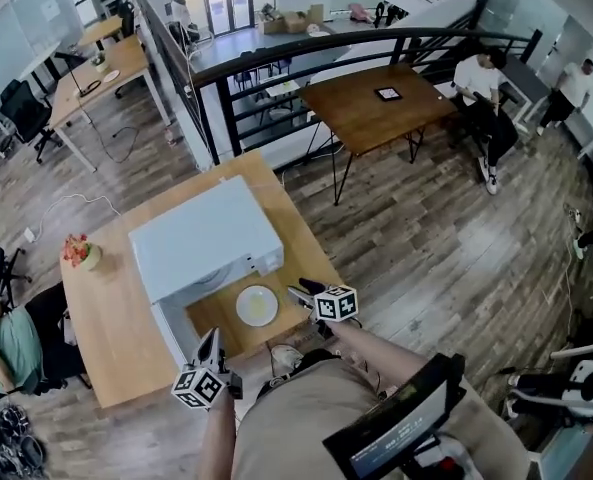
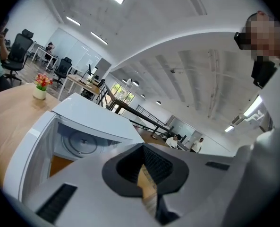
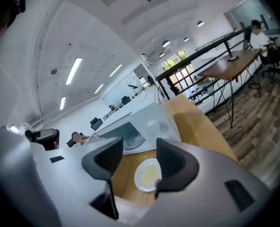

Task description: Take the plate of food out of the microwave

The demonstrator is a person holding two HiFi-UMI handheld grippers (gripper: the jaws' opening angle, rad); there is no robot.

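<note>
The white microwave stands on the wooden table with its door open; the left gripper view shows the microwave with an empty cavity and a bare turntable. A white plate with pale yellow food lies on the table just in front of the opening. My right gripper hovers open to the right of the plate and above it, nothing between its fingers; through its gap the plate shows below. My left gripper is near the front table edge, left of the plate, and in its own view the gripper is shut and empty.
A small vase of red flowers stands at the table's left edge. A seated person is close to the left of the table. Behind the microwave runs a black railing, with a dark table beyond.
</note>
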